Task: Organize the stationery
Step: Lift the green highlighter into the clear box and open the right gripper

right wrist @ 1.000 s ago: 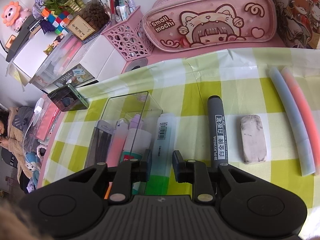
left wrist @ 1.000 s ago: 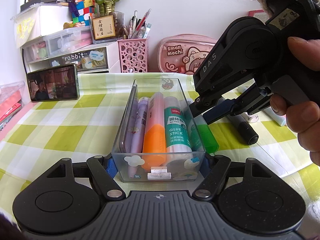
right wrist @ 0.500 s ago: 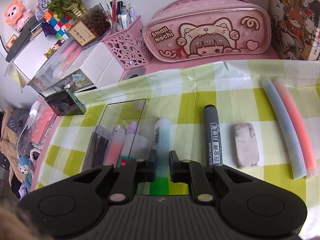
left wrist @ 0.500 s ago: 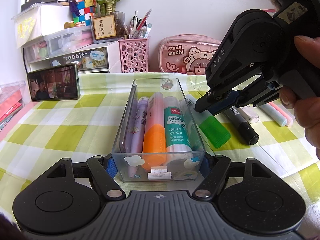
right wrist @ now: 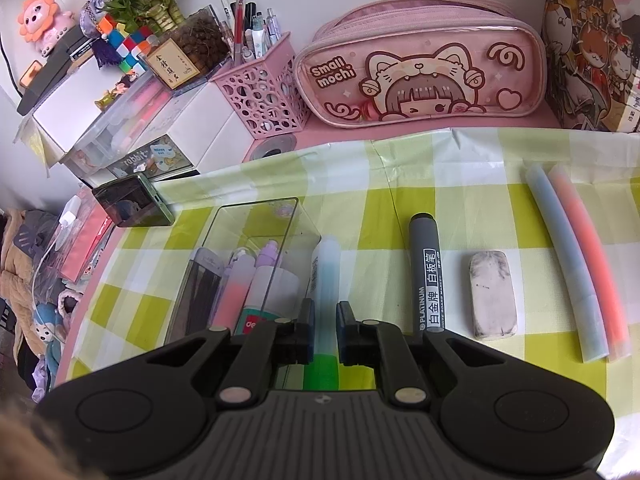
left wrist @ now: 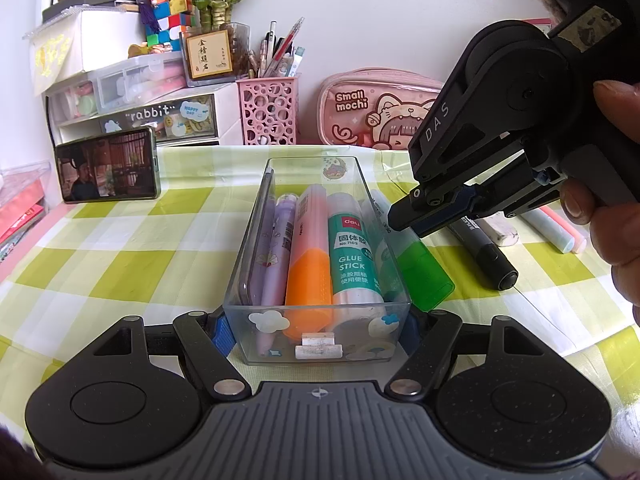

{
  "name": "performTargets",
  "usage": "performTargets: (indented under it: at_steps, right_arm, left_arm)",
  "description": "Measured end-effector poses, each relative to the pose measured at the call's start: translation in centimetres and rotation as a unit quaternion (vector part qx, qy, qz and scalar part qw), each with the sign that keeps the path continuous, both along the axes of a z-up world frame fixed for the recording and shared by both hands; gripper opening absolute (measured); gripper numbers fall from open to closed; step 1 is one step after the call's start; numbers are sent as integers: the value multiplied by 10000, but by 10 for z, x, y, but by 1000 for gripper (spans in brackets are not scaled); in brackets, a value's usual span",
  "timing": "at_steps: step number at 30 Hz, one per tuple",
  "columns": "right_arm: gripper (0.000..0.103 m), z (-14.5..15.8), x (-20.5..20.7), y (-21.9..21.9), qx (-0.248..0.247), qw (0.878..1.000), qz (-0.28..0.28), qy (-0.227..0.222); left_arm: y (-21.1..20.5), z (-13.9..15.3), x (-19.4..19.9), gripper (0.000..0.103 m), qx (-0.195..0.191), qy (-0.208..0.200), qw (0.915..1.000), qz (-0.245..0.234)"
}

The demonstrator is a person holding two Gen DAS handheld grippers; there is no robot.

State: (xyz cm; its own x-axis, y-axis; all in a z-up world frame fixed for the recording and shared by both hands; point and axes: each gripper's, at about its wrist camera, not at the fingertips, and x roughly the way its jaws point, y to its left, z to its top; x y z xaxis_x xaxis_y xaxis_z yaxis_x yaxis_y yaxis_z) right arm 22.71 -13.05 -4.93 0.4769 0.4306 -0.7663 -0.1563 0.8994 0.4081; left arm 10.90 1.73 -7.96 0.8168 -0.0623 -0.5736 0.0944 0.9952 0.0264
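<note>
A clear plastic box [left wrist: 248, 248] lies on the green checked tablecloth, with my left gripper [left wrist: 316, 332] shut on its near end. Inside it are a glue stick [left wrist: 352, 256], an orange highlighter [left wrist: 310, 264] and a purple pen [left wrist: 276, 256]. Just right of the box lies a green highlighter [left wrist: 424, 276], its pale barrel [right wrist: 326, 272] pointing away. My right gripper [right wrist: 323, 332] is shut on that highlighter, one pad on each side of its barrel. In the left wrist view the right gripper [left wrist: 404, 218] comes down from the right, held by a hand [left wrist: 612, 216].
Right of the highlighter lie a black whiteboard marker [right wrist: 428, 276], a dirty eraser [right wrist: 492, 294], a blue tube [right wrist: 568, 264] and a pink tube [right wrist: 592, 264]. At the back stand a pink pencil case [right wrist: 420, 76], a pink pen holder [right wrist: 264, 92], drawers and a propped phone [left wrist: 108, 170].
The right gripper's jaws have narrowed onto the green highlighter. The left gripper and the box have not moved.
</note>
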Motion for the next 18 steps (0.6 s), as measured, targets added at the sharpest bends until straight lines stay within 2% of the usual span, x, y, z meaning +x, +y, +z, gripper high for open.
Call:
performTargets:
  at_steps: [18]
  right_arm:
    - [31,28,-17,-26,518,9974,-470,-182]
  left_arm:
    - [0,1,0,73,41,4,10000,49]
